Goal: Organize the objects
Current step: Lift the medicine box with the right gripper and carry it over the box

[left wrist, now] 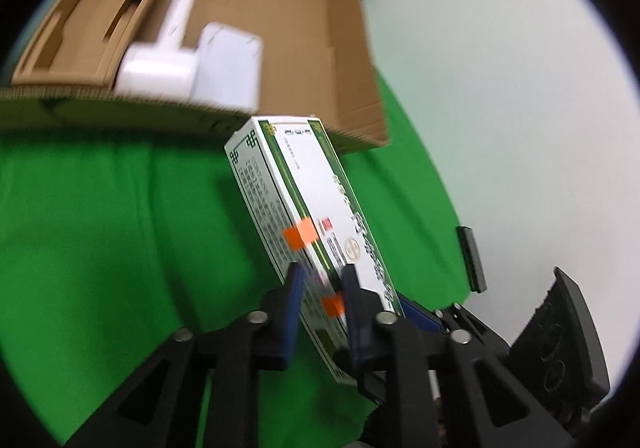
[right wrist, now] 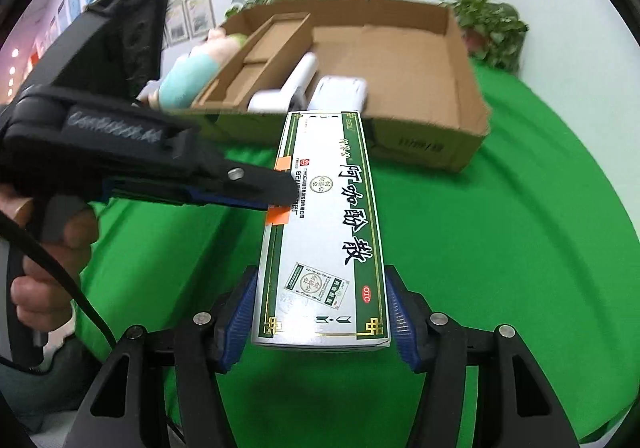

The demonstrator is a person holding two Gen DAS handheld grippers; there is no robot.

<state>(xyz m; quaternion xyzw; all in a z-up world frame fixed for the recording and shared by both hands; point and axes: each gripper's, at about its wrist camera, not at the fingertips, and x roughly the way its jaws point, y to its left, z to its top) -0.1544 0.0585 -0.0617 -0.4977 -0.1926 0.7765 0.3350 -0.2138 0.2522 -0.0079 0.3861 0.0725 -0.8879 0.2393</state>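
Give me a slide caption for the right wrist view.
Both grippers, right and left, hold a medicine box over green cloth, before a cardboard tray.

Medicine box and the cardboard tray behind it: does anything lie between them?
Nothing shows. In the right wrist view the medicine box ends near the cardboard tray wall, over bare green cloth.

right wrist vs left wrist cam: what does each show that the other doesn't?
Right wrist only: plush toy in the cardboard box's left section, wall pictures, the person's hand, the carton's printed front.
Left wrist only: the carton's text-covered side panel.
Both: medicine carton held by left gripper and right gripper, white tool, white packet, green cloth.
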